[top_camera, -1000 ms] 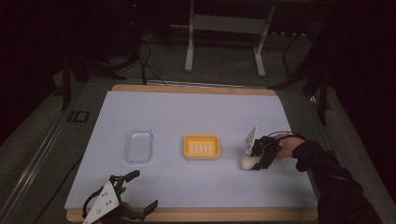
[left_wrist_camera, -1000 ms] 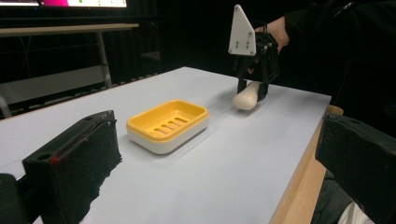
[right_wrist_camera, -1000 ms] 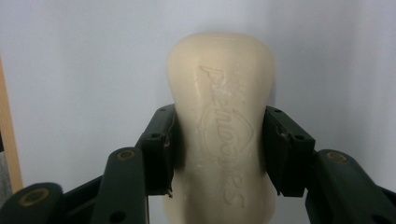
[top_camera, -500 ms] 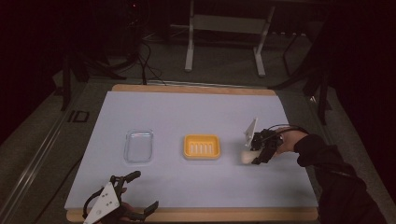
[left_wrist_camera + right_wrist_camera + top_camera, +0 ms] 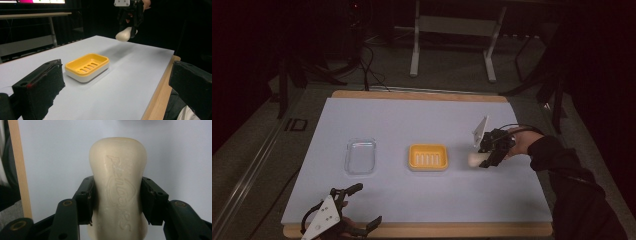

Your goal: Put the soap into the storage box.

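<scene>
Right gripper [image 5: 484, 159] clamps soap [image 5: 475, 159] by its long sides, in the air just right of the dish [image 5: 428, 156], likely bound there. Left gripper [image 5: 354, 207] idles at near edge, jaws spread, empty.

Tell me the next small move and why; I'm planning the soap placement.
Probably carry the soap sideways toward the yellow dish. The right gripper clamps it by its sides, lifted off the table, and the dish sits empty beside it.

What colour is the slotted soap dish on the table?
Yellow slotted soap dish on a white base, clearest in the left gripper view.
</scene>
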`<state>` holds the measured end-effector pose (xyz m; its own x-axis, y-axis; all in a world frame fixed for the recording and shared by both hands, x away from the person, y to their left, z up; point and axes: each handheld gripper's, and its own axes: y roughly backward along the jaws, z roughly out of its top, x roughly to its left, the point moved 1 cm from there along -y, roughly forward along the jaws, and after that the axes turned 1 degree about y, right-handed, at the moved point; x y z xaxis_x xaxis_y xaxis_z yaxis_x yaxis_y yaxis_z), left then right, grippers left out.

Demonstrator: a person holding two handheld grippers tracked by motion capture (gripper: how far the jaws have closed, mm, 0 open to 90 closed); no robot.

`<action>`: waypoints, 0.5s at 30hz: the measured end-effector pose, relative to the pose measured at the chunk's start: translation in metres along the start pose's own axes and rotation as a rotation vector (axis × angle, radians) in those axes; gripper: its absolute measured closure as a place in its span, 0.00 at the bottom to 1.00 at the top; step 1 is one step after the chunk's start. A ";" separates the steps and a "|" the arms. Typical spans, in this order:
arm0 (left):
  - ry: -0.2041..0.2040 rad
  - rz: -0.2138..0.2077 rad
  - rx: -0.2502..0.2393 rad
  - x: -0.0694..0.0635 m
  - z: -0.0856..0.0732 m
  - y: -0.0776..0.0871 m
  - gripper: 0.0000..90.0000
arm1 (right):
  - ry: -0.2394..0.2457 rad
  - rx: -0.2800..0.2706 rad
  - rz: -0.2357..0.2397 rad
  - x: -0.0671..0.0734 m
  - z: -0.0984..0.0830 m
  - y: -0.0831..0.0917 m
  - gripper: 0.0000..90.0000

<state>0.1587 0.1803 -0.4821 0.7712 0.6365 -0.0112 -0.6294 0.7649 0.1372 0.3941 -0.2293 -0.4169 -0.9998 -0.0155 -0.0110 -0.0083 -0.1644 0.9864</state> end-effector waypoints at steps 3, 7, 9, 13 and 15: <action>0.001 -0.002 -0.002 0.000 0.000 0.000 0.00 | 0.003 -0.012 -0.015 -0.001 0.005 0.007 0.55; -0.001 -0.005 0.001 0.000 0.000 -0.001 0.00 | 0.007 -0.037 -0.020 -0.004 0.013 0.014 0.55; -0.003 -0.009 0.002 0.000 0.000 -0.001 0.00 | 0.016 -0.041 -0.028 -0.005 0.017 0.017 0.55; -0.004 -0.015 0.003 -0.001 0.000 -0.001 0.00 | 0.036 -0.057 -0.046 -0.005 0.026 0.022 0.55; -0.003 -0.018 0.002 -0.001 0.000 -0.002 0.00 | 0.041 -0.069 -0.045 -0.006 0.031 0.024 0.55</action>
<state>0.1592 0.1786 -0.4822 0.7829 0.6221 -0.0106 -0.6149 0.7762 0.1390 0.3992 -0.2021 -0.3885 -0.9969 -0.0468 -0.0633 -0.0506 -0.2339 0.9710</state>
